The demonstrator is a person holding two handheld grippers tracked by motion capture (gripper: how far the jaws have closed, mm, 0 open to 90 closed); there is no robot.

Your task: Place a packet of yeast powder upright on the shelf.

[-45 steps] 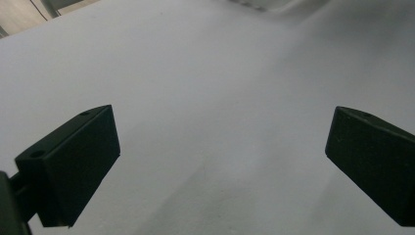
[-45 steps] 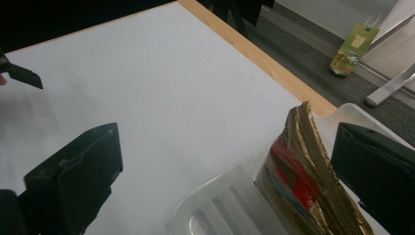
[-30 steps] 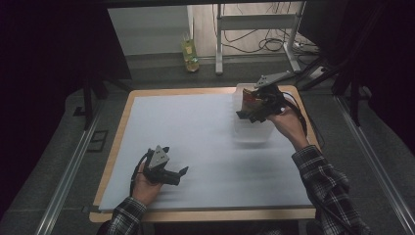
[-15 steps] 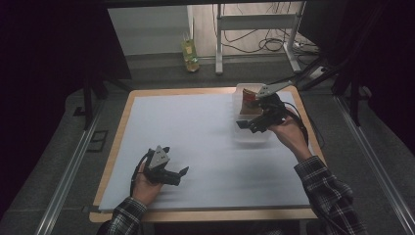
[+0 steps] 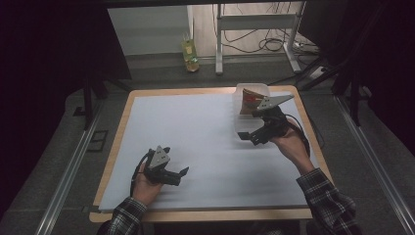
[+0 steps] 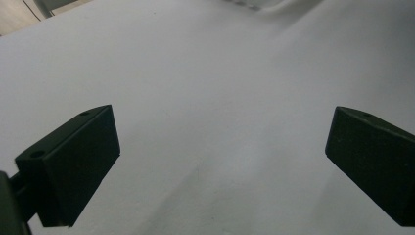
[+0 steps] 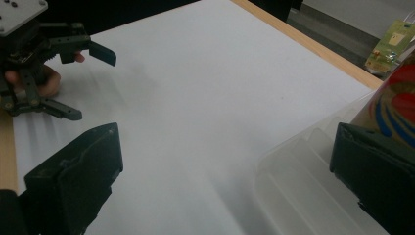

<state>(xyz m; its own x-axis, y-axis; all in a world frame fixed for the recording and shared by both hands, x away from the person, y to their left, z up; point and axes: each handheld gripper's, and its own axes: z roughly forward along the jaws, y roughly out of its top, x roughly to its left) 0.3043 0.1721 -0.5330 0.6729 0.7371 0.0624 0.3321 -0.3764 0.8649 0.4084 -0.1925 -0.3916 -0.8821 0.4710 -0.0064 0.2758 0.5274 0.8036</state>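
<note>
A clear plastic tub (image 5: 241,122) stands at the far right of the white sheet (image 5: 195,132), with a red patterned packet (image 5: 249,98) upright in its far end. My right gripper (image 5: 248,138) hovers open over the tub's near end. In the right gripper view its jaws stand wide apart, with the tub (image 7: 303,196) low between them and the packet (image 7: 391,107) behind the right jaw. My left gripper (image 5: 182,176) rests open near the front left, its jaws wide over bare sheet (image 6: 220,98) with nothing between them.
The sheet covers a wooden table (image 5: 117,147) with a bare rim. A yellow-green bottle (image 5: 190,54) stands on the floor beyond the far edge, beside a metal stand (image 5: 254,29) and cables. The left gripper (image 7: 44,58) appears far off in the right gripper view.
My right gripper has drawn back toward the person, from beside the packet to the tub's near end. The left gripper has stayed put.
</note>
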